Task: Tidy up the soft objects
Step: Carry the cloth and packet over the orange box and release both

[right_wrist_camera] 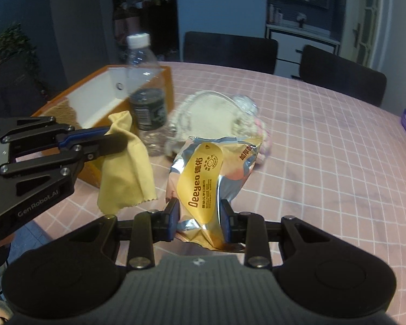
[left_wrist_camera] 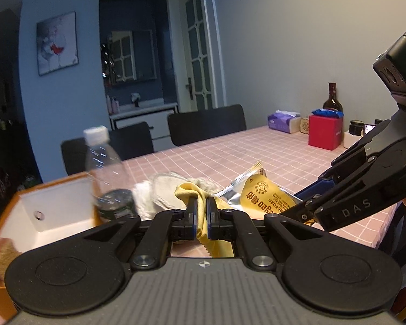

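Observation:
My left gripper [left_wrist_camera: 202, 205] is shut on a yellow cloth [left_wrist_camera: 200, 197], which hangs from its fingers above the table beside the orange box [right_wrist_camera: 94, 86] in the right wrist view [right_wrist_camera: 127, 168]. My right gripper [right_wrist_camera: 199, 211] is shut on a silver and yellow wipes pack [right_wrist_camera: 203, 178], also seen in the left wrist view [left_wrist_camera: 262, 195]. A cream knitted bag [right_wrist_camera: 211, 113] lies behind the pack. A clear water bottle [right_wrist_camera: 146, 92] stands between the box and the bag.
The orange box with white inside [left_wrist_camera: 51, 214] sits at the table's left edge. A red box [left_wrist_camera: 324, 132], purple tissue pack [left_wrist_camera: 281, 122] and brown bottle [left_wrist_camera: 332, 100] stand at the far right. Black chairs [left_wrist_camera: 205, 127] line the far side of the pink checked table [right_wrist_camera: 324, 162].

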`<state>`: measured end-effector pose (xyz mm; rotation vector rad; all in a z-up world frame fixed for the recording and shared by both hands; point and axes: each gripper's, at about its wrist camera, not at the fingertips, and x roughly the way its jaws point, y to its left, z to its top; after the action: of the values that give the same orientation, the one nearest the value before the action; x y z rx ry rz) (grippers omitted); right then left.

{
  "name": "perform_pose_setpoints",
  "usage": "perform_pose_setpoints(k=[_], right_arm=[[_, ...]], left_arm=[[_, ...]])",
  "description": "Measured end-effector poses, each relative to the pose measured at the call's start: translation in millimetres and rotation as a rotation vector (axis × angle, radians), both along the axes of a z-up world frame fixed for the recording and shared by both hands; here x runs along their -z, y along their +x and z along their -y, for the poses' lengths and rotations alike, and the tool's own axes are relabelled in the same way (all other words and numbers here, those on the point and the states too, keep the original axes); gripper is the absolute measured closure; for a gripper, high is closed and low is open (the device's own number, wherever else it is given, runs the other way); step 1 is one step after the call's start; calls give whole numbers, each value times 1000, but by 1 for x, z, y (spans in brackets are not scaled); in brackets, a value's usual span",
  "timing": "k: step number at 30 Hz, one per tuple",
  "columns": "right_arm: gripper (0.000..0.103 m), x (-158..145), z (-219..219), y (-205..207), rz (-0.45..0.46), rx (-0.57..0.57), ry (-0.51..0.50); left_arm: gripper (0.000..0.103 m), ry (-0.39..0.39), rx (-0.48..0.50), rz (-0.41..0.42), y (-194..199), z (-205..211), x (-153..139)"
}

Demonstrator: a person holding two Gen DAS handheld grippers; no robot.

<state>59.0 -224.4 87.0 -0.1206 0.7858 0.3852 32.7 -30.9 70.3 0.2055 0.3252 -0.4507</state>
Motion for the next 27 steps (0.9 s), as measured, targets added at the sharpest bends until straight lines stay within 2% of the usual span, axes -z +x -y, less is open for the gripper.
perform_pose_setpoints(k=[8,16,19,27], right_arm=[[72,-28,-43,-18,78,-131,38],[72,-53,-99,-11,179,-254,102],[72,-57,-122,-2,207,-280,108],[72,-57,-180,51,209,-295,88]], left_arm=[[96,41,-95,103,-17,-40,-24],[96,115,-222,162,-3,-78,-47],[96,156,-268,163,12,-89,-52],[96,218,-301,100,62,-124,-58]])
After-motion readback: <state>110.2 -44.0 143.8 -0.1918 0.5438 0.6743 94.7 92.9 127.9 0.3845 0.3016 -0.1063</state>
